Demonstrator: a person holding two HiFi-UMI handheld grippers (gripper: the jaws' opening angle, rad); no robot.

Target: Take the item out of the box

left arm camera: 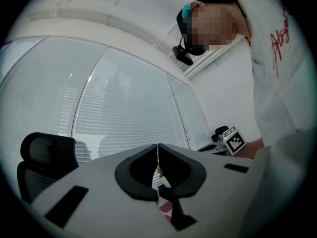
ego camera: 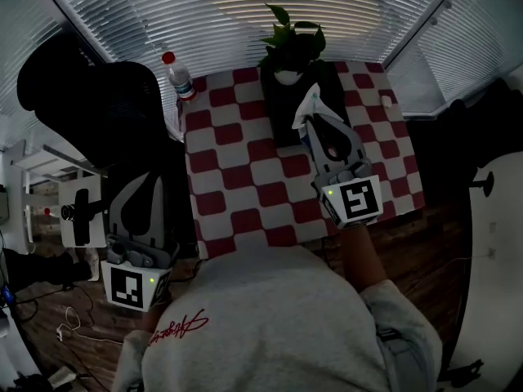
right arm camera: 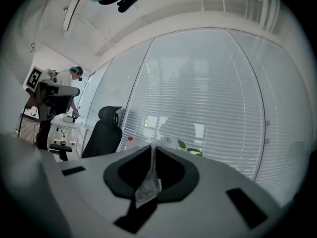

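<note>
At the checked table (ego camera: 237, 194) we counted one black box (ego camera: 282, 127), one plant (ego camera: 294, 35), one bottle (ego camera: 181, 77); right gripper (right arm camera: 151, 152) pinched one tissue (ego camera: 310, 103), left gripper (left arm camera: 158, 155) closed, empty.

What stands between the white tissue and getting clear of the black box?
Nothing visible. The right hand-held gripper pinches the thin white tissue above the black box; the green potted plant sits behind it.

steep overhead, two low toward blinds (ego camera: 163, 23)
</note>
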